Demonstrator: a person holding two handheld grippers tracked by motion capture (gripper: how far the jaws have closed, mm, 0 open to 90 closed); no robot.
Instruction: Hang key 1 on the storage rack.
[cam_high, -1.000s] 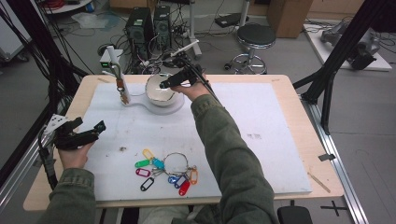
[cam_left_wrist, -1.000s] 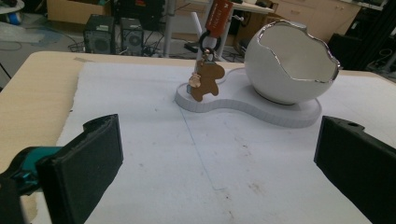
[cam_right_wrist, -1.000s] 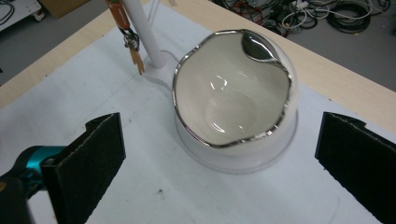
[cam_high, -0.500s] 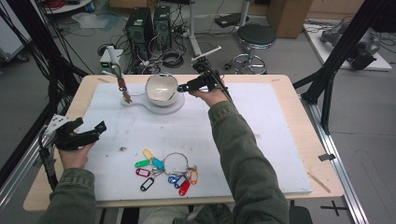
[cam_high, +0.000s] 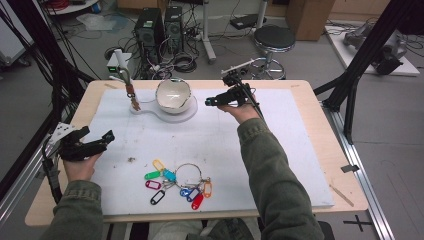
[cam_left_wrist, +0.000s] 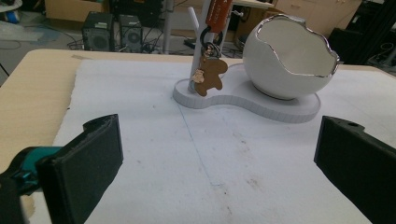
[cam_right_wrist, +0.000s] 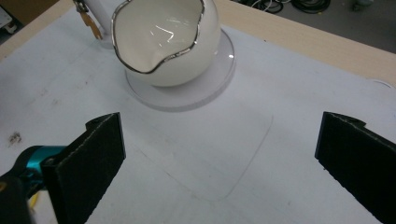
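Observation:
A white egg-shaped bowl (cam_high: 173, 94) with a silver jagged rim sits on a white stand (cam_high: 187, 114) at the back of the mat; a post on that stand carries a brown bear charm (cam_left_wrist: 209, 77) and an orange tag. The bowl (cam_right_wrist: 163, 42) lies just ahead of my right gripper (cam_high: 212, 101), which hovers to its right, open and empty. My left gripper (cam_high: 102, 140) rests open and empty at the mat's left edge, pointing toward the stand (cam_left_wrist: 247, 98) and bowl (cam_left_wrist: 289, 58). A bunch of coloured key tags on a ring (cam_high: 180, 181) lies near the front.
A white foam mat (cam_high: 280, 160) covers most of the wooden table (cam_high: 327, 150). Black frame struts rise at the left and right sides. Computer towers, cables and a stool stand on the floor beyond the far edge. A thin wooden stick (cam_high: 341, 195) lies at the front right.
My right gripper has pulled back from over the bowl to the right of it. The left gripper has not moved.

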